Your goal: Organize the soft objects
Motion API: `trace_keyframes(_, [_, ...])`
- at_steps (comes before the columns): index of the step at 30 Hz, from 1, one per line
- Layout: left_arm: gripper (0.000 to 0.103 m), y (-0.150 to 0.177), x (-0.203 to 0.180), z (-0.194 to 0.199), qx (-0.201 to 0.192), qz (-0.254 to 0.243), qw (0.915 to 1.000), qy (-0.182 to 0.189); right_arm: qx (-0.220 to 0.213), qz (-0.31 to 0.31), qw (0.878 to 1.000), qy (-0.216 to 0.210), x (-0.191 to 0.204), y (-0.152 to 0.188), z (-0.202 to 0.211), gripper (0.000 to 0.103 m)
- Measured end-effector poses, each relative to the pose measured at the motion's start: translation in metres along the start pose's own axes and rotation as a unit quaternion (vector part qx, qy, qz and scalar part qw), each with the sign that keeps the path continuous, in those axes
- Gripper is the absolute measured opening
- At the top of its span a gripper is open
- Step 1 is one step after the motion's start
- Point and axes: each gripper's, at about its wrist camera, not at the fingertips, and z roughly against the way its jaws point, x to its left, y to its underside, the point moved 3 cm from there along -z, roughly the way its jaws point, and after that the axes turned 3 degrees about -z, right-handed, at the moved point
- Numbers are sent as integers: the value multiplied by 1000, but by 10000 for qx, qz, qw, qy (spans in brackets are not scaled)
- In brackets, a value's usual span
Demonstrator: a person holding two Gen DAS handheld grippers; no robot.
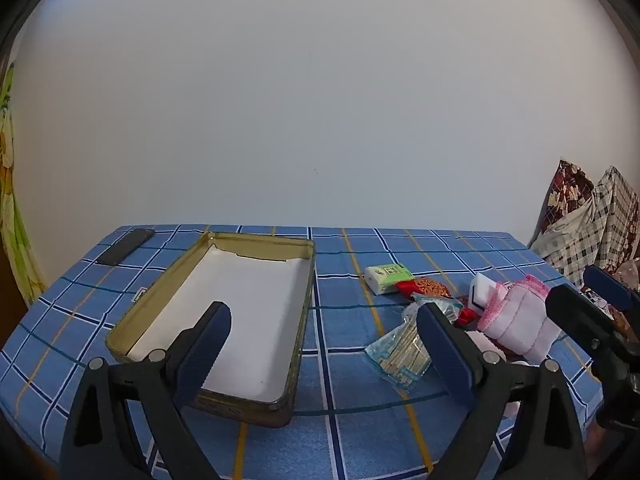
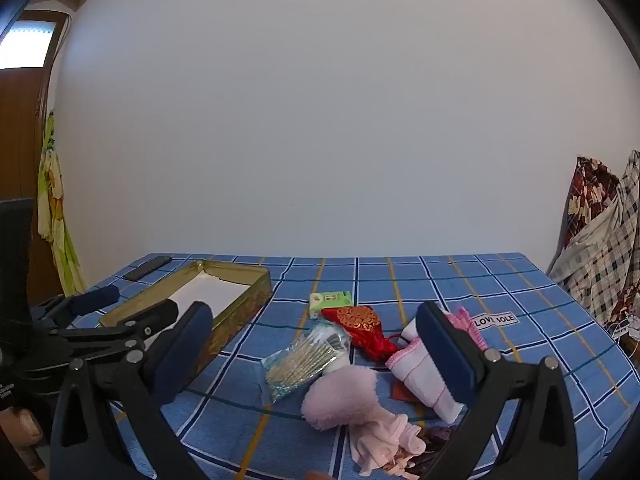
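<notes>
Both claws are spread wide with nothing between the fingers. The left gripper (image 1: 324, 344) is held above the near edge of the open gold tin (image 1: 224, 308), which sits at about nine o'clock on the blue checked cloth (image 1: 352, 440). The right gripper (image 2: 316, 340) is held over the soft pile at three o'clock: pink fluffy pouch (image 2: 340, 396), folded pink-edged cloth (image 2: 420, 376), red brocade pouch (image 2: 360, 326), bag of cotton swabs (image 2: 304, 360) and tissue pack (image 2: 330, 302)

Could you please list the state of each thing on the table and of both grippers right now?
Metal tin: lid off, white lining, nothing inside.
Cotton swab packet: sealed, lying flat.
Red pouch: lying flat.
Pink fluffy item: loose on table.
Folded pink cloth: folded.
Left gripper: open, holding nothing.
Right gripper: open, holding nothing.
</notes>
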Motion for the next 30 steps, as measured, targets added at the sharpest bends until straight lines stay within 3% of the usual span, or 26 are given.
trace_keyframes(30, [96,5,0,-2,28,-54,10000,25,87,-80,9999,-26,1,8,1,103])
